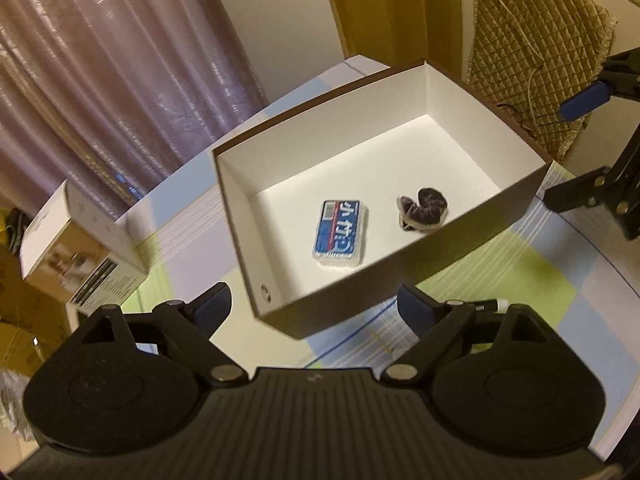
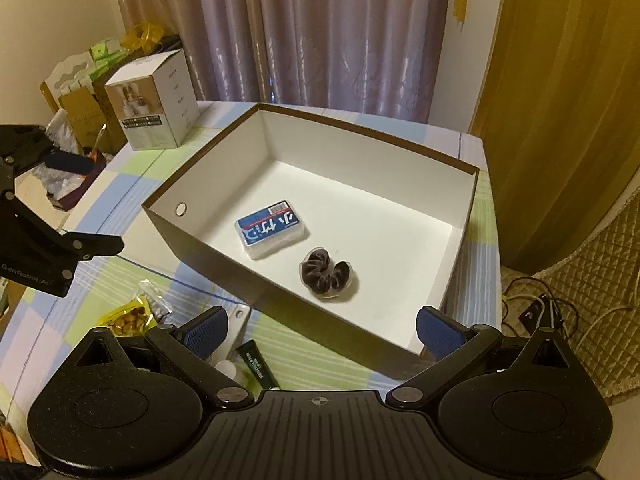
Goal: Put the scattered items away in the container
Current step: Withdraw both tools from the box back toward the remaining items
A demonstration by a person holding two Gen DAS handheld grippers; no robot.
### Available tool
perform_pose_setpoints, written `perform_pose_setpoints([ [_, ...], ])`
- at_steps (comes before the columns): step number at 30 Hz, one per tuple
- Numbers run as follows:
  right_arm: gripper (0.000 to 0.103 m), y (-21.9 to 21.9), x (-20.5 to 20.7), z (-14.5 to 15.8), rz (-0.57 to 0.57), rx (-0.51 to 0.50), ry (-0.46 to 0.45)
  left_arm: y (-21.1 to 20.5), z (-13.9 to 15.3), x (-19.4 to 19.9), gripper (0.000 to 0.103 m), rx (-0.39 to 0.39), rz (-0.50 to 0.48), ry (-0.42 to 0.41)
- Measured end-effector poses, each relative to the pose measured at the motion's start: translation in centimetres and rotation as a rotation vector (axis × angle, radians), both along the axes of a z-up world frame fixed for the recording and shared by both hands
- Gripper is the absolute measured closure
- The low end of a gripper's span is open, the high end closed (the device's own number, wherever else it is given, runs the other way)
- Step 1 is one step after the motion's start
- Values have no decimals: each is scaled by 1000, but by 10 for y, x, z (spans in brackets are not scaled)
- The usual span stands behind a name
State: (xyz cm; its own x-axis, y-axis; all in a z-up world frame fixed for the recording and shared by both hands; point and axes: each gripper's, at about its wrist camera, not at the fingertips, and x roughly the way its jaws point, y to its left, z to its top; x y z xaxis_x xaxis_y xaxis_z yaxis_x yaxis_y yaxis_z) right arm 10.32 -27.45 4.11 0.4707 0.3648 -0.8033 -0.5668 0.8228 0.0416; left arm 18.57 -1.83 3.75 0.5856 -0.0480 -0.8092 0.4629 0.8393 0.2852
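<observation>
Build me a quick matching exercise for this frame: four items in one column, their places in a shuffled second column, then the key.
Items
1. blue packet
2. dark scrunchie
3. green tube
4. white carton

Places
A. on the cloth in front of the box, partly behind the right gripper
B. inside the box, nearer its grommet hole
C. standing at the table's far corner
D. inside the box, beside the packet

Pairs: 1-B, 2-D, 3-A, 4-C

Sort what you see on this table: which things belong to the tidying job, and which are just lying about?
Job:
brown open-topped cardboard box with white inside
blue-labelled clear packet in it
dark velvet scrunchie in it
yellow snack pouch outside
dark green tube outside

Lying about:
white printed product carton
quilted tan cushion
</observation>
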Motion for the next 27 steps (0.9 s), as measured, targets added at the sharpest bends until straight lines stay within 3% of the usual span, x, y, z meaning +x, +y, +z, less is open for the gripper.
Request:
perform_pose_setpoints([
  [9, 0, -18, -28, -6, -25, 55, 9, 12, 2, -37, 11, -15, 29, -28],
  [15, 0, -33, -50, -26, -45, 72, 41, 33, -14, -62, 9, -43, 79, -27],
  [20, 0, -38, -71, -45, -30, 69, 52, 60, -39, -82, 9, -66, 155, 9],
  [27, 0, -41, -96, -68, -32, 87, 105, 96, -69, -113, 10, -162, 291, 93],
])
